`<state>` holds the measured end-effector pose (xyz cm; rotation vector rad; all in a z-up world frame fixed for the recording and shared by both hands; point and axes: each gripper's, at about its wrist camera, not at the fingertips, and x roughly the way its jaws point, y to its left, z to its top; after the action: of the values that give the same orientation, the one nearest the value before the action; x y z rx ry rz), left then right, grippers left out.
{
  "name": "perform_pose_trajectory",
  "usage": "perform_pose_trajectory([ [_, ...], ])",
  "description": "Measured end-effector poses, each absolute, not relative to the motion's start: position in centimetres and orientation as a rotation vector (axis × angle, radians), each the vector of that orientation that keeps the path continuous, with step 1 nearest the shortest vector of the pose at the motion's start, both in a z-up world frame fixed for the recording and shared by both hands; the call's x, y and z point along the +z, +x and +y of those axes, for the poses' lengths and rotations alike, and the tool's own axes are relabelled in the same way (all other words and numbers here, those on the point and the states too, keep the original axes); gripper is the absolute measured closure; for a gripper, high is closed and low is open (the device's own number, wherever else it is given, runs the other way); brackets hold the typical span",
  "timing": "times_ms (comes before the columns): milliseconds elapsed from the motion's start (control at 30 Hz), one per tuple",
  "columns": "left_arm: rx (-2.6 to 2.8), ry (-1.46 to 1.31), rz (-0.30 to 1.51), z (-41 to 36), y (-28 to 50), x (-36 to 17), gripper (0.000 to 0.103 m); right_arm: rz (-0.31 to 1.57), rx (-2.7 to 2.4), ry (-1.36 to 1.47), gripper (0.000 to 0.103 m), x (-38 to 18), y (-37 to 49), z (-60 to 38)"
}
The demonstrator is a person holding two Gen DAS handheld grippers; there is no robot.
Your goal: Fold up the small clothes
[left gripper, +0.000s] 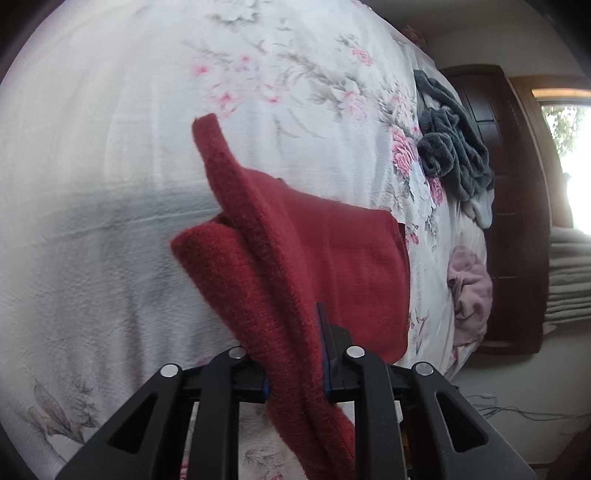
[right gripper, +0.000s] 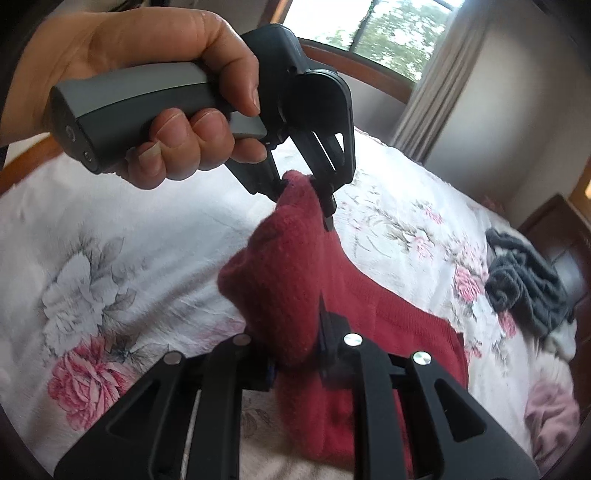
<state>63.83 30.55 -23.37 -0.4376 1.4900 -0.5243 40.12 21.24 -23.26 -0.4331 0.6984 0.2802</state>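
Note:
A dark red knit garment (left gripper: pixel 332 258) lies partly on the floral bed sheet (left gripper: pixel 110 147), with one edge lifted off it. My left gripper (left gripper: pixel 293 354) is shut on a folded edge of the garment, which hides the left finger. In the right wrist view my right gripper (right gripper: pixel 295 347) is shut on another part of the same red garment (right gripper: pixel 288 273). Further up in that view, a hand (right gripper: pixel 147 74) holds the left gripper (right gripper: pixel 306 199), which pinches a raised corner. The garment hangs stretched between the two grippers above the bed sheet (right gripper: pixel 110 221).
A heap of dark grey clothes (left gripper: pixel 450 147) (right gripper: pixel 524 284) and a crumpled pink garment (left gripper: pixel 471 295) (right gripper: pixel 550 417) lie near the bed's edge. A dark wooden cabinet (left gripper: pixel 517 221) stands beside the bed. A window (right gripper: pixel 369 22) and curtain (right gripper: pixel 436 81) are behind the bed.

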Motion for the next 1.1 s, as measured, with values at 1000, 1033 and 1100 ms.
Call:
perform_pose_trajectory([
  [1000,-0.274,0.158,1.576,0.2,61.4,-26.6,0.085,0.797,0.277,0.409,0.093,-29.3,38.1,-6.8],
  [1033,-0.257,0.181,1.574,-0.5,61.3,-27.1,0.085,0.796,0.284,0.428,0.094,-29.9,38.0,-7.3],
  [1100,-0.226,0.218,1.572,-1.8,61.0,-28.0,0.085,0.794,0.291,0.471,0.094,-30.9,37.8,-8.3],
])
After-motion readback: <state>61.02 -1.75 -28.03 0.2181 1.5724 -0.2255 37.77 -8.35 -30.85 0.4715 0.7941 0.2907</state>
